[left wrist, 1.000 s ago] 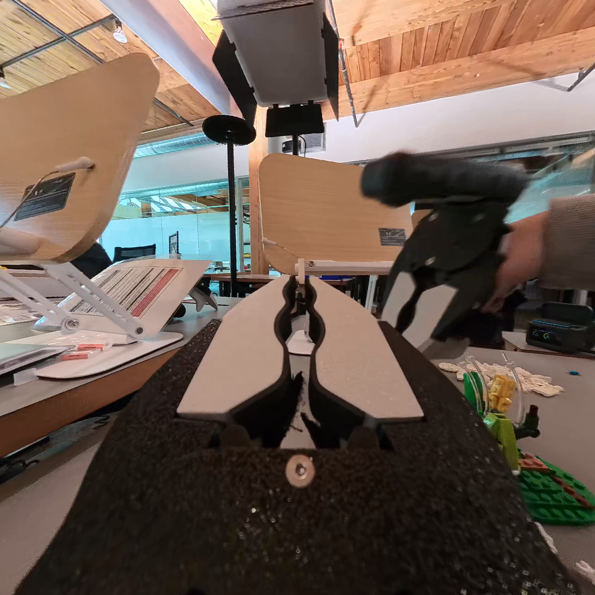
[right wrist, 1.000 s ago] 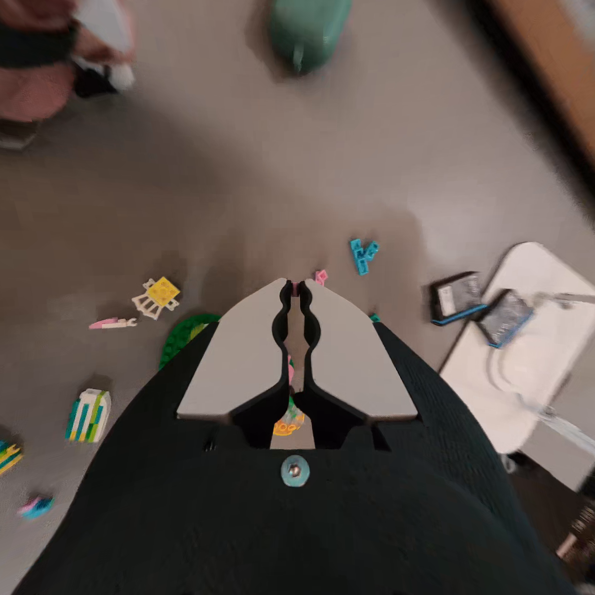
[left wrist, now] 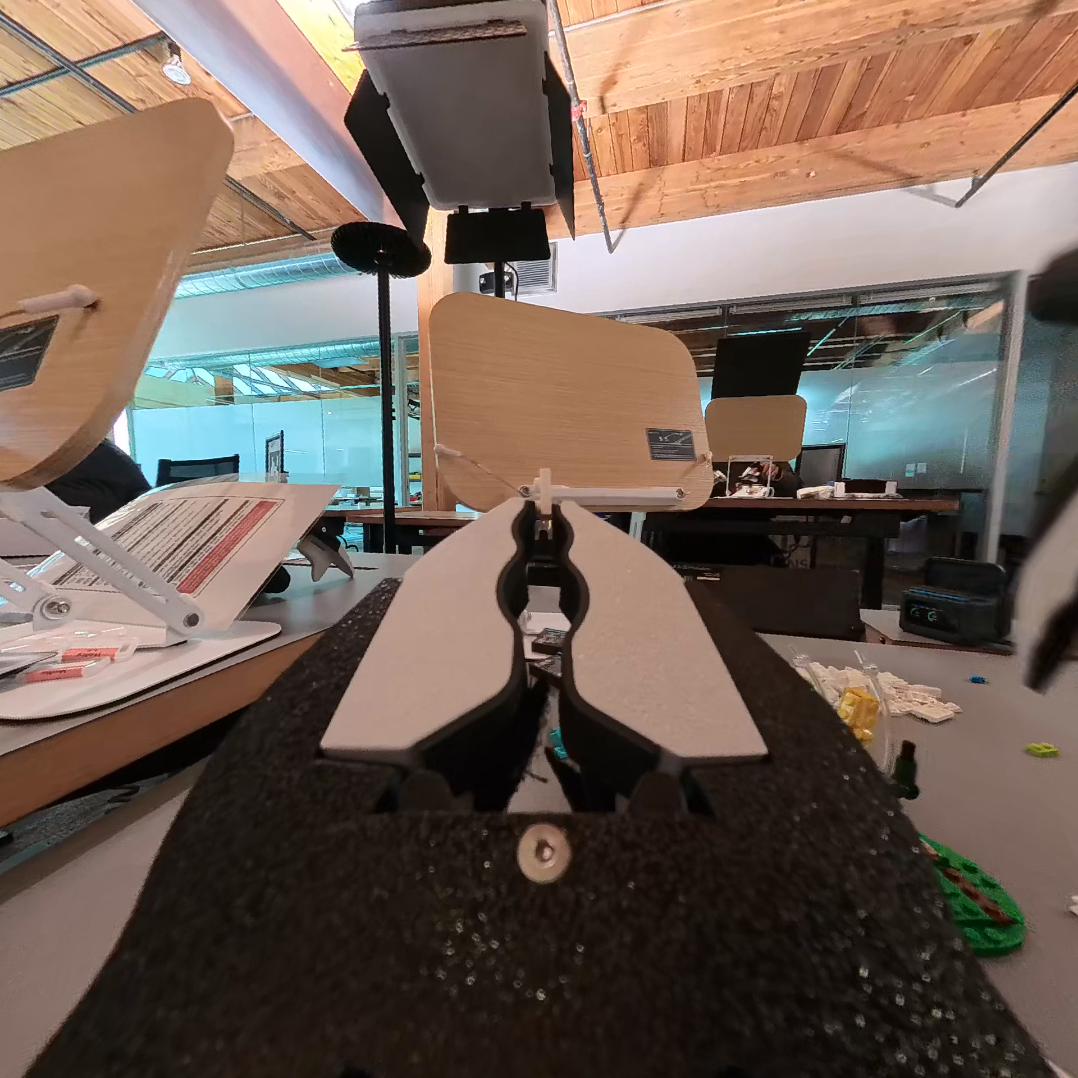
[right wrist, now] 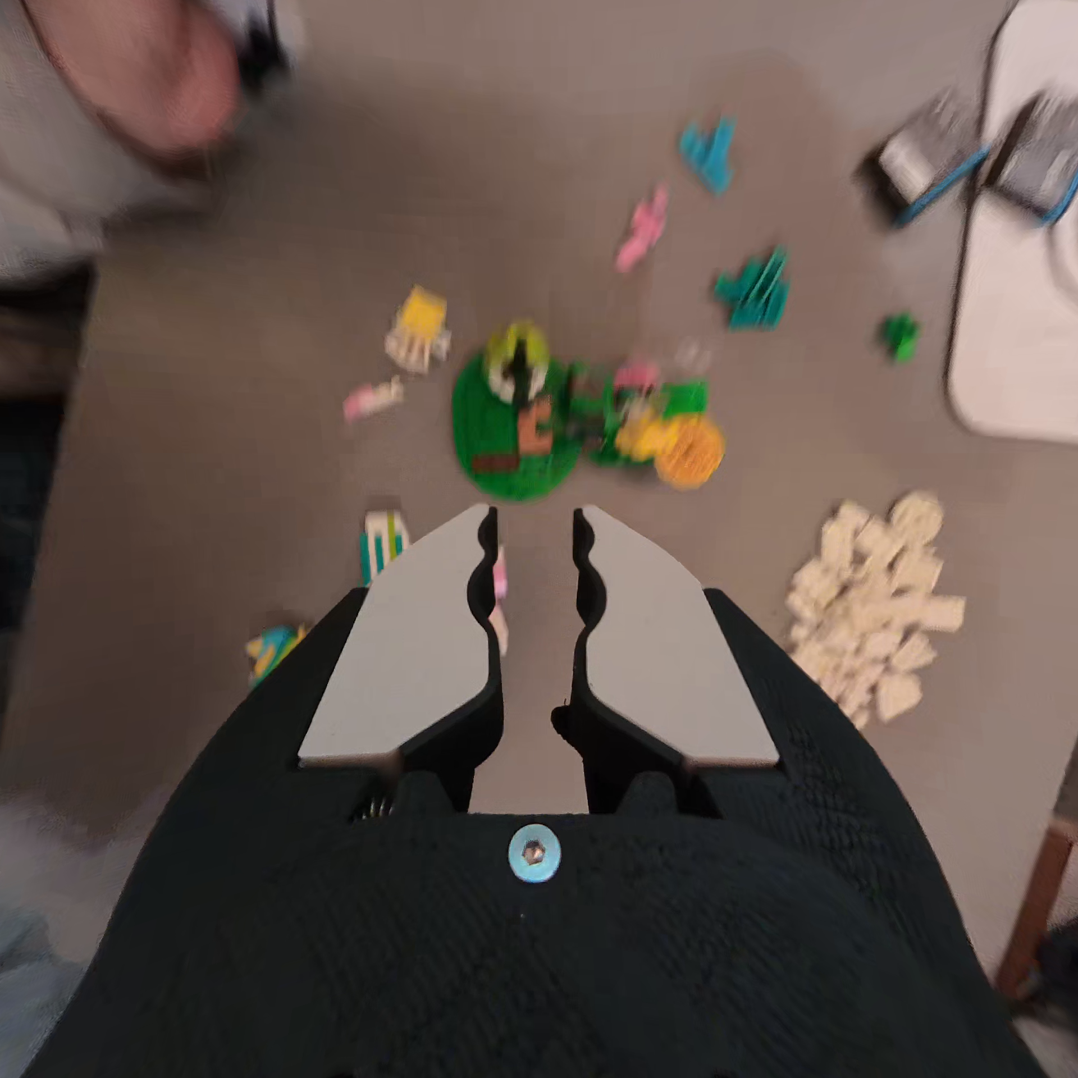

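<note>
The left gripper (left wrist: 545, 513) is almost shut and pinches a small white piece (left wrist: 545, 484) at its tips. The right gripper (right wrist: 534, 513) is wide open and holds nothing. A green plate (right wrist: 496, 431) lies just ahead of it. A second ago the right jaws were nearly shut; the left ones look the same.

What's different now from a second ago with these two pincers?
The right gripper opened its jaws, which were shut, and drew back, so the green brick plate now lies ahead of its tips. The left gripper stayed shut on its small white piece.
</note>
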A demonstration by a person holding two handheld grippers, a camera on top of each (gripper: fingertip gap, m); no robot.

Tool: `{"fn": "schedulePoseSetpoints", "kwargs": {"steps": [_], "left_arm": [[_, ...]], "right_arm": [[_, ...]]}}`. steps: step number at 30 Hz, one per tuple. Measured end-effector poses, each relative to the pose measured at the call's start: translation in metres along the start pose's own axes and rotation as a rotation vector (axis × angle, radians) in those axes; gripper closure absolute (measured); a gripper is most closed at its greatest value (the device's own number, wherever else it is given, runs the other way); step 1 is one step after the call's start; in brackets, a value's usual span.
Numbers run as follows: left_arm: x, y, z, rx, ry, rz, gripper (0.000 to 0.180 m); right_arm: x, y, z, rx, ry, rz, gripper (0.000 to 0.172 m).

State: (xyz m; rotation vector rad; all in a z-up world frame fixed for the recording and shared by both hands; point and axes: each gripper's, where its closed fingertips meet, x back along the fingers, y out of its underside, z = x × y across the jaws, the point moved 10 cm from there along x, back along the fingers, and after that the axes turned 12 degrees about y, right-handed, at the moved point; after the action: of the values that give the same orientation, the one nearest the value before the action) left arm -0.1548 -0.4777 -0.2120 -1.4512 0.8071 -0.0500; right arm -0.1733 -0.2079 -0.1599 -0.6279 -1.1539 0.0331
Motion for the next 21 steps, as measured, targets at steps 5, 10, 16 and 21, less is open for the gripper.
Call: {"fn": "schedulePoseSetpoints", "kwargs": {"steps": [5, 10, 16, 21], "left_arm": [[-0.001, 0.000, 0.009, -0.025, 0.042, -0.002, 0.175], [-0.002, -0.001, 0.009, -0.071, 0.081, -0.014, 0.175], [-0.002, 0.002, 0.006, -0.029, 0.088, -0.022, 0.175], [-0.002, 0.002, 0.003, -0.046, 0.099, -0.033, 0.175]], "right_arm": [[-0.024, 0.067, -0.030, -0.002, -0.024, -0.111, 0.149], [-0.034, 0.065, -0.044, -0.084, -0.063, 0.054, 0.148], [-0.053, 0.018, -0.074, -0.141, -0.124, 0.198, 0.146], [-0.075, -0.002, -0.091, -0.174, -0.120, 0.116, 0.144]]}}
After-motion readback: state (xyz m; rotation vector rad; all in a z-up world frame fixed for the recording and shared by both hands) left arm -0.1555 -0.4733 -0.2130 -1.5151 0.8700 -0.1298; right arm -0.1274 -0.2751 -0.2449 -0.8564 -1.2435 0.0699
